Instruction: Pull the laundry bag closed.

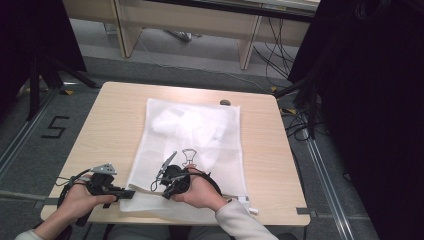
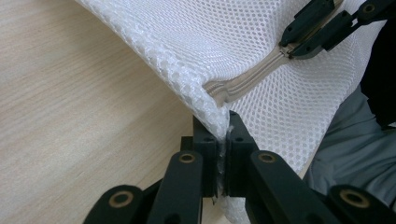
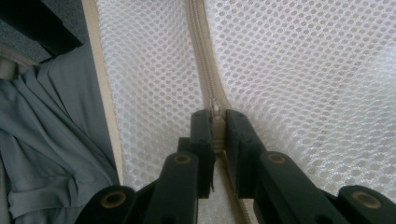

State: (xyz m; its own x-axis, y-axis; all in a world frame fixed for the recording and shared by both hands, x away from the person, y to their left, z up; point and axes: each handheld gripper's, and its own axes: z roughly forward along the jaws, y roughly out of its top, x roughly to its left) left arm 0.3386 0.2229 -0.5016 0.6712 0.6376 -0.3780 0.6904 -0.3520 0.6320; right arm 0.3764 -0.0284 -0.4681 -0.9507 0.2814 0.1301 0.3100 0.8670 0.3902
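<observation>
Looks like a lab or recording studio setup, not anyone's home. The small wooden table [image 1: 115, 125] sits on grey carpet tile [image 1: 200, 55] with metal floor rails either side, and there's a big "5" [image 1: 54, 127] taped on the floor at the left – a numbered station. Black curtains [image 1: 380, 100] hang left and right, loose cables [image 1: 272, 52] trail at the far right, plain desks [image 1: 190, 22] stand beyond.

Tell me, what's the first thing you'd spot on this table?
A big white mesh laundry bag lies flat across the middle of the wooden table, with something white bunched inside near its far end. At the near edge, the left hand-held gripper pinches the bag's corner, and the right hand-held gripper is clamped on the zipper pull.
</observation>
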